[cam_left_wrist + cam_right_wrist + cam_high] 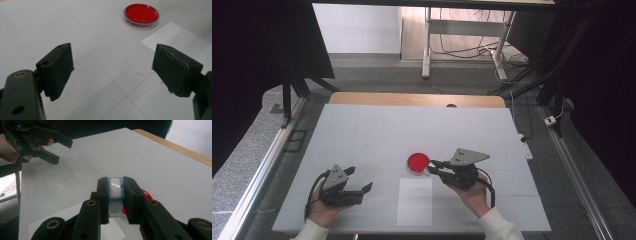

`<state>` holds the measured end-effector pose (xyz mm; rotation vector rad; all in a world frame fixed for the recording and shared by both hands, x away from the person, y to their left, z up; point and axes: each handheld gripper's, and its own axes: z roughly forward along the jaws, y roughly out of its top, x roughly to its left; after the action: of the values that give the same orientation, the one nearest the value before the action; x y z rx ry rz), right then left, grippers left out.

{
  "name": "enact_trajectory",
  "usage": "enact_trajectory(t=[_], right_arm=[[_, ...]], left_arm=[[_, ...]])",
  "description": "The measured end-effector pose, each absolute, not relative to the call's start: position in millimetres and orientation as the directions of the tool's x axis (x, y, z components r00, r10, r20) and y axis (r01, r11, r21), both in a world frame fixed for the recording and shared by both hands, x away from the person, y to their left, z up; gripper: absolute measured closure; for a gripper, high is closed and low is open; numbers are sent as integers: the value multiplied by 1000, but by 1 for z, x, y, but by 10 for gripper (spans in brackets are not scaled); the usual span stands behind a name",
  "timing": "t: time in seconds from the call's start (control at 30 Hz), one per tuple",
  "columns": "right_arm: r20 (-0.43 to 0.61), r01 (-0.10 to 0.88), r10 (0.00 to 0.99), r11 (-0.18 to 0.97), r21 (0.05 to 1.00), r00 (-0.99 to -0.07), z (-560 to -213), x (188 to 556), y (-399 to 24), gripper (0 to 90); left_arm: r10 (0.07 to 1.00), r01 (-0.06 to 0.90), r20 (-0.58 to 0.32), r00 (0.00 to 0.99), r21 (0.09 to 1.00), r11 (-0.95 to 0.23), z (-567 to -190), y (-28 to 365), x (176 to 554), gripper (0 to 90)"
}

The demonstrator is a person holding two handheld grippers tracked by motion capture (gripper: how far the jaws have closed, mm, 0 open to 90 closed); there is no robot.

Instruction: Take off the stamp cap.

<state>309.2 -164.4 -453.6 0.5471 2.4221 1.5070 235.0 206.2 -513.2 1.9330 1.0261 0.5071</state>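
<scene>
One pale-blue block (115, 195) (clamped), two tools, one red dish (418, 162), one paper sheet (414, 201)

Glossy red plastic dish (141, 13), matt white paper sheet (414, 201), possibly rubbery pale-blue object (115, 195)

Spread fingers (58, 70) before red dish (141, 13)

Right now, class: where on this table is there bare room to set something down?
Free: the table beyond the red dish, and between the left gripper and paper sheet. Crowded: around the dish, where the right gripper holds a pale blue object.
</scene>
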Motion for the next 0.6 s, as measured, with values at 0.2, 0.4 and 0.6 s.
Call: enact_trajectory(t=[0.2,0.4,0.6], right_arm=[[4,195,433,398,896,-902,-455,311,-164,750],[10,202,439,391,898,-898,-455,312,-164,750],[20,208,446,377,902,-895,-455,309,-165,750]], left_arm=[[812,450,-34,582,846,-287,-511,205,236,174],[805,441,-30,593,848,-293,-508,200,239,177],[797,432,-37,603,855,-288,-502,192,240,180]])
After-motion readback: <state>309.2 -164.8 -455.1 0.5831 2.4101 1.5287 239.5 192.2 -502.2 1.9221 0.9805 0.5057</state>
